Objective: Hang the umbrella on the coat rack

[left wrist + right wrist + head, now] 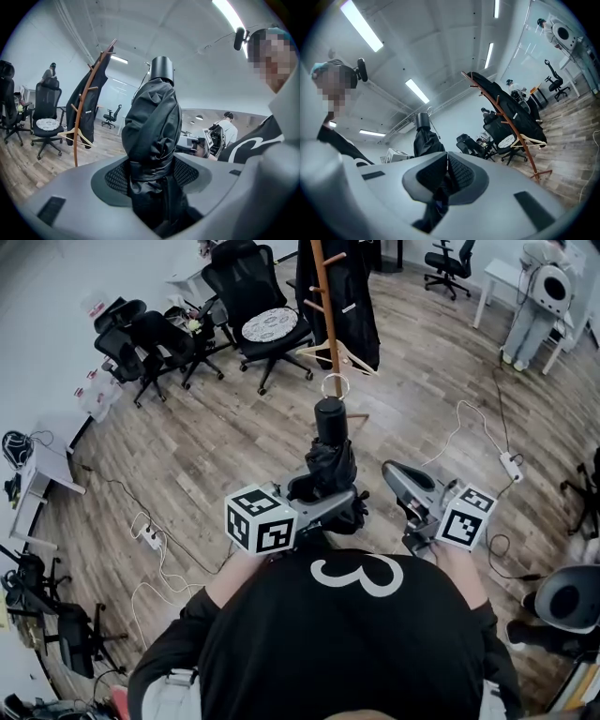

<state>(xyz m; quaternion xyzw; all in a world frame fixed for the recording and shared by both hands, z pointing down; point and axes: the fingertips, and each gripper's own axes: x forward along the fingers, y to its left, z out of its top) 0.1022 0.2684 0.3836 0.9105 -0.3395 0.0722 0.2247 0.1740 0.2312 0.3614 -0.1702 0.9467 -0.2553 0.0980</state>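
Observation:
A folded black umbrella (330,463) stands upright in front of me, its round handle (330,416) on top with a metal ring (335,385) above it. My left gripper (323,501) is shut on the umbrella's bundled cloth (152,126), which fills the gap between the jaws. To the right of it, my right gripper (396,476) is shut with nothing in it; in the right gripper view its pads (446,161) meet and the umbrella (425,140) shows just beyond them. The wooden coat rack (325,306) stands ahead on the floor, apart from the umbrella.
A black coat (354,296) and a wooden hanger (339,354) hang on the rack. Black office chairs (267,320) stand to its left. Power strips with cables (511,465) lie on the wood floor. A white table (502,277) is at the far right.

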